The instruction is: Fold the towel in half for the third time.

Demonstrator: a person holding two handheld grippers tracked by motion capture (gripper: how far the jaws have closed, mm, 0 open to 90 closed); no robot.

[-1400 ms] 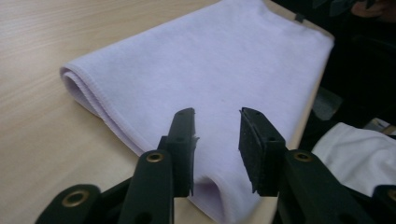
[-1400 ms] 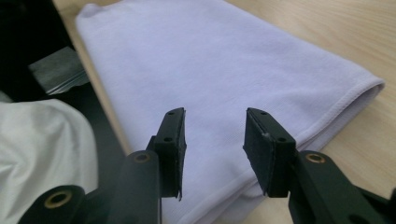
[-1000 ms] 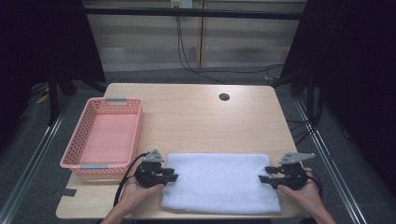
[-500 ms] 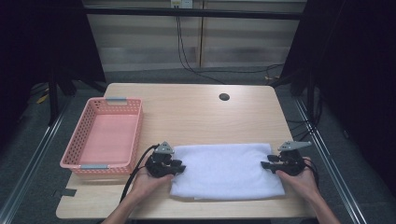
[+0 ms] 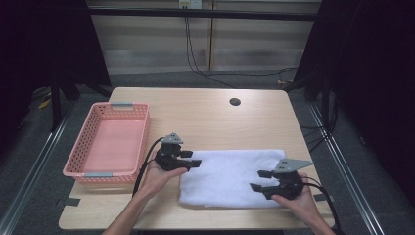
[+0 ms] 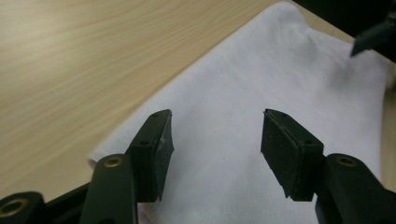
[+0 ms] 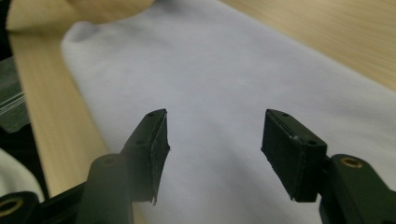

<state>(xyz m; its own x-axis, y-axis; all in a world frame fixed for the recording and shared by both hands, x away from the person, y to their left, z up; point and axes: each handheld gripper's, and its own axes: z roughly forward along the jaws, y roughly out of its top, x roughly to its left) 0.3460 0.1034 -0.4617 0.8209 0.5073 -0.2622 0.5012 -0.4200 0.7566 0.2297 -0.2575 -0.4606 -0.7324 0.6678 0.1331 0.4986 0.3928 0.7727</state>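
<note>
A white folded towel (image 5: pixel 232 176) lies flat on the near right part of the wooden table (image 5: pixel 205 115). The left gripper (image 5: pixel 193 161) sits at the towel's far left corner, jaws apart with nothing between them. The right gripper (image 5: pixel 259 180) sits over the towel's near right end, jaws likewise apart and empty. A pink basket (image 5: pixel 110 142) stands to the left, near the left gripper but clear of the towel.

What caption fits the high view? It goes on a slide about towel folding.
Two open grippers, left gripper and right gripper, at either end of a white towel beside a pink basket.
</note>
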